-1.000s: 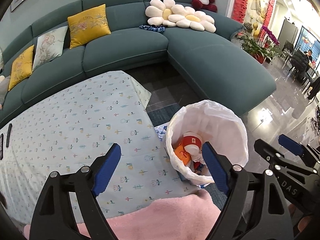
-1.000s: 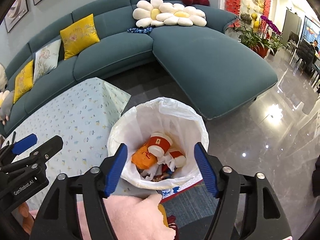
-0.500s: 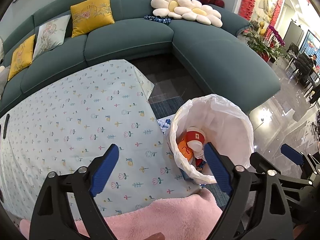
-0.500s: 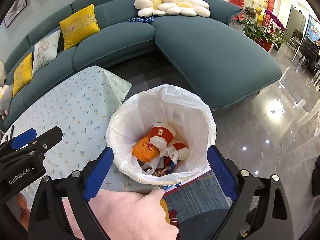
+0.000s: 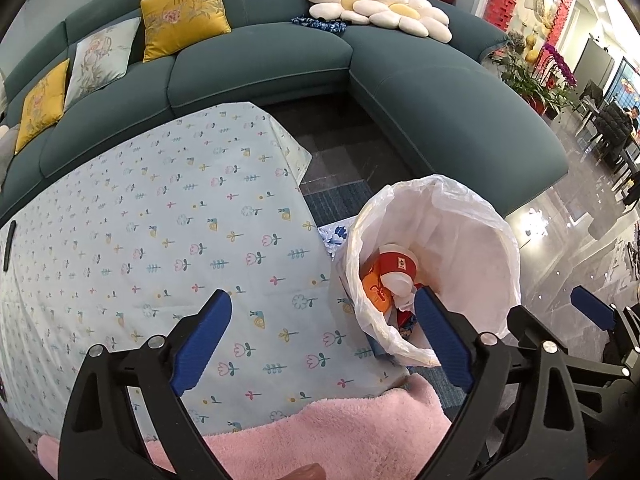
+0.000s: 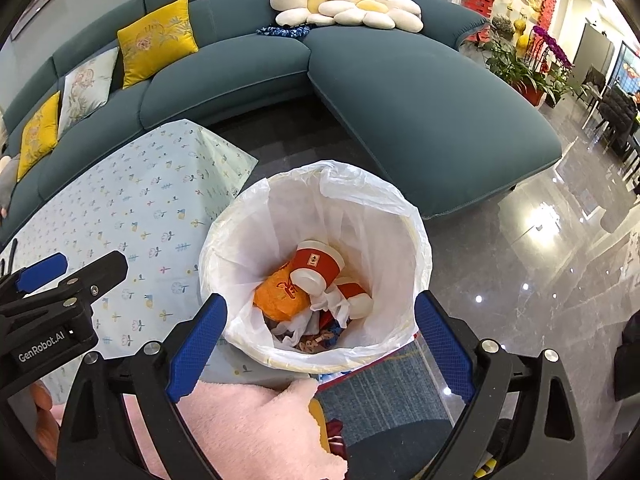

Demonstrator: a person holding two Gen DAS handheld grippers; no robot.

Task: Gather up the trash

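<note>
A trash bin lined with a white bag (image 6: 400,216) stands on the floor beside the table; it also shows in the left wrist view (image 5: 480,240). Inside lie two red paper cups (image 6: 316,264), an orange wrapper (image 6: 280,296) and crumpled scraps. My right gripper (image 6: 320,344) is open and empty, just above the bin's near rim. My left gripper (image 5: 320,340) is open and empty, above the table's near right edge, left of the bin. The left gripper also shows at the left of the right wrist view (image 6: 60,304).
The table has a light floral cloth (image 5: 160,240). A teal sectional sofa (image 5: 440,100) with yellow cushions (image 5: 184,16) and flower pillows curves behind. A pink fluffy cloth (image 5: 320,440) lies at the near edge. Glossy floor (image 6: 540,280) lies to the right.
Both grippers have drawn back and tilted down slightly, so the bin sits lower in both views. The right gripper's jaws have opened wider. The bin's contents have not moved.
</note>
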